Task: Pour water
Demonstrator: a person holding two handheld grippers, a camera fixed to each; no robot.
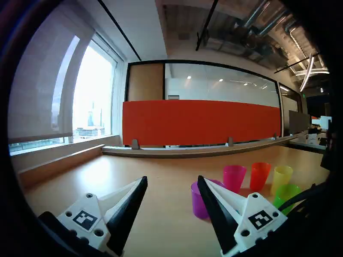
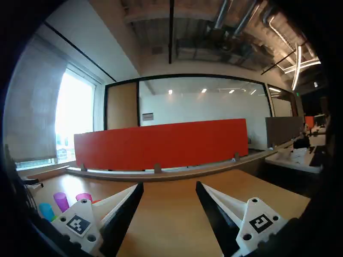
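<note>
The left gripper (image 1: pixel 171 182) hovers low over the light wooden tabletop (image 1: pixel 128 165) with its two fingers spread wide apart, bare wood showing between them. Just beyond its right finger stands a purple plastic cup (image 1: pixel 197 203), partly hidden by that finger. Behind it three more cups stand in a row: a magenta plastic cup (image 1: pixel 234 176), an orange-red plastic cup (image 1: pixel 260 174) and a yellow plastic cup (image 1: pixel 282 177). A green plastic cup (image 1: pixel 286 193) sits in front of the yellow one, near the view's right edge. The right gripper (image 2: pixel 169 185) also has its fingers parted, aimed at open tabletop well apart from the cups. In the right gripper view the cluster lies far to the lower left, a blue plastic cup (image 2: pixel 46 210) among it. A long orange divider panel (image 1: pixel 201 122) runs along the tabletop's far edge, and a bright window (image 1: pixel 92 94) is to the left.
</note>
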